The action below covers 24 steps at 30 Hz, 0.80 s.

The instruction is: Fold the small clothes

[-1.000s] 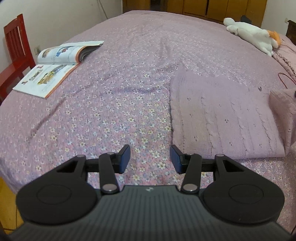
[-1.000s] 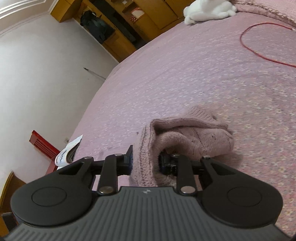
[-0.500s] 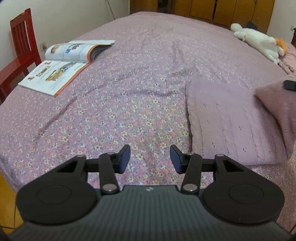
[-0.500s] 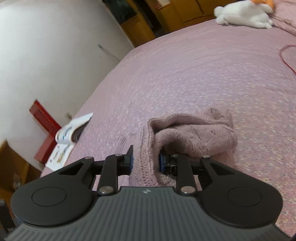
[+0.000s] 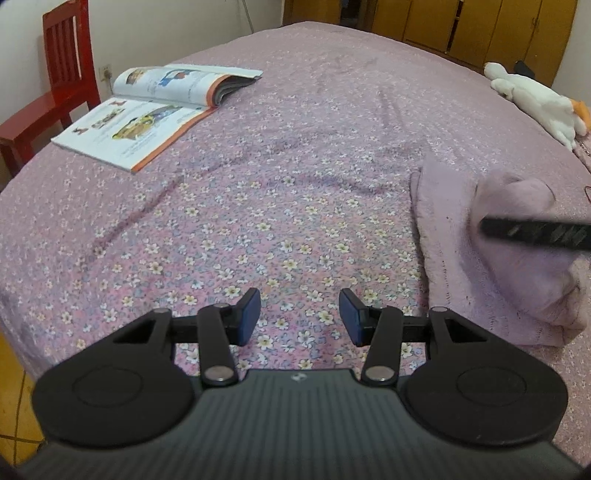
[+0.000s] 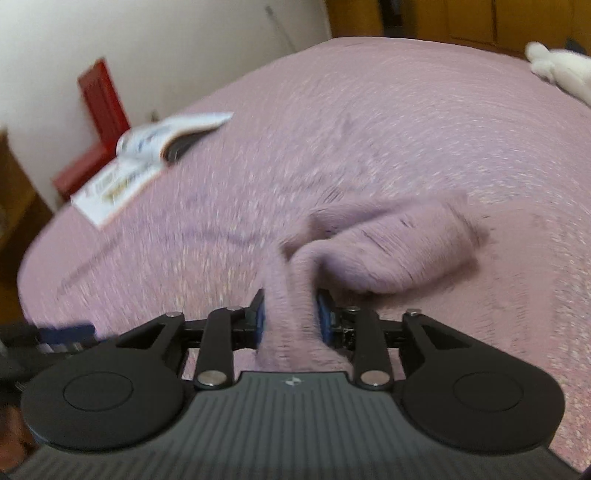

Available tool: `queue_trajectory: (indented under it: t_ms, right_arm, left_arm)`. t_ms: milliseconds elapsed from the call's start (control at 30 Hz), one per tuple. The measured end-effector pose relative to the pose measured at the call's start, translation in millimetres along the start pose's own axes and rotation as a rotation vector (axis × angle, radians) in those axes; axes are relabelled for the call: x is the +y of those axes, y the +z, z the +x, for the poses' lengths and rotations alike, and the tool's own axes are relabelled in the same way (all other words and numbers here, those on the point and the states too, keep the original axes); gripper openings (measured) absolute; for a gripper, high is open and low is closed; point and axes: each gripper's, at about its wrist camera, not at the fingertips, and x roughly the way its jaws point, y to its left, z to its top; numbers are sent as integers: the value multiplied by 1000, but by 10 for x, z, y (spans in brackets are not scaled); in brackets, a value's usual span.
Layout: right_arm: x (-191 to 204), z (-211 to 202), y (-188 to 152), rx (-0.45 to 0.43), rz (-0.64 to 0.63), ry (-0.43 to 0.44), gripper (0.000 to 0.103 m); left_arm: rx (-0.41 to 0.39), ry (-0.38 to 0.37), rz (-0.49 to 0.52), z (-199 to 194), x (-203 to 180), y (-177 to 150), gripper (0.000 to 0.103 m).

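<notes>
Left wrist view: the left tool (image 5: 298, 313) hangs over the flowered bedspread (image 5: 258, 206) with its jaws apart and nothing between them, just bare bed below. The pink knit sweater (image 5: 443, 229) lies at the right side of the bed, flat along its left edge, with a fold of it lifted into a hump toward the right. A dark blurred bar, part of the right tool (image 5: 535, 230), crosses in front of that hump. An open picture book (image 5: 147, 110) sits at the far left of the bed, a red chair (image 5: 55, 85) stands beside the bed behind it, and a white plush toy (image 5: 535, 99) lies at the far right near the yellow wardrobe doors (image 5: 461, 26).

Right wrist view, pretty blurry: the right tool (image 6: 290, 317) has a bunched strip of the sweater (image 6: 388, 251) between its blue pads. Its jaws have just been opening, but the knit fills the gap and touches both pads, so it looks gripped. The rest of the sweater drapes away to the far right onto the bedspread (image 6: 369, 129). The book (image 6: 147, 162) and chair (image 6: 99, 122) show at far left, the plush toy (image 6: 561, 70) at the top right.
</notes>
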Motion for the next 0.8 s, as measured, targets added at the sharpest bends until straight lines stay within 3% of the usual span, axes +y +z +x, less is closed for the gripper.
queue_trajectory:
  t_ms: [100, 167, 433, 633, 800]
  right_arm:
    - [169, 1, -135, -32, -54, 14, 61]
    - [238, -84, -175, -43, -80, 43, 68]
    - [29, -702, -379, -109, -72, 98, 74]
    - [-442, -1037, -565, -148, 34, 67, 74]
    - [-695, -1223, -793, -184, 77, -8, 74]
  left_arm:
    - [-5, -8, 9, 30, -13, -22, 49]
    - [3, -8, 13, 50, -42, -20, 49]
    - [-38, -59, 41, -66, -211, 78, 49]
    - [-63, -143, 53, -178, -379, 132, 49]
    - [-69, -237, 69, -227, -576, 109, 49]
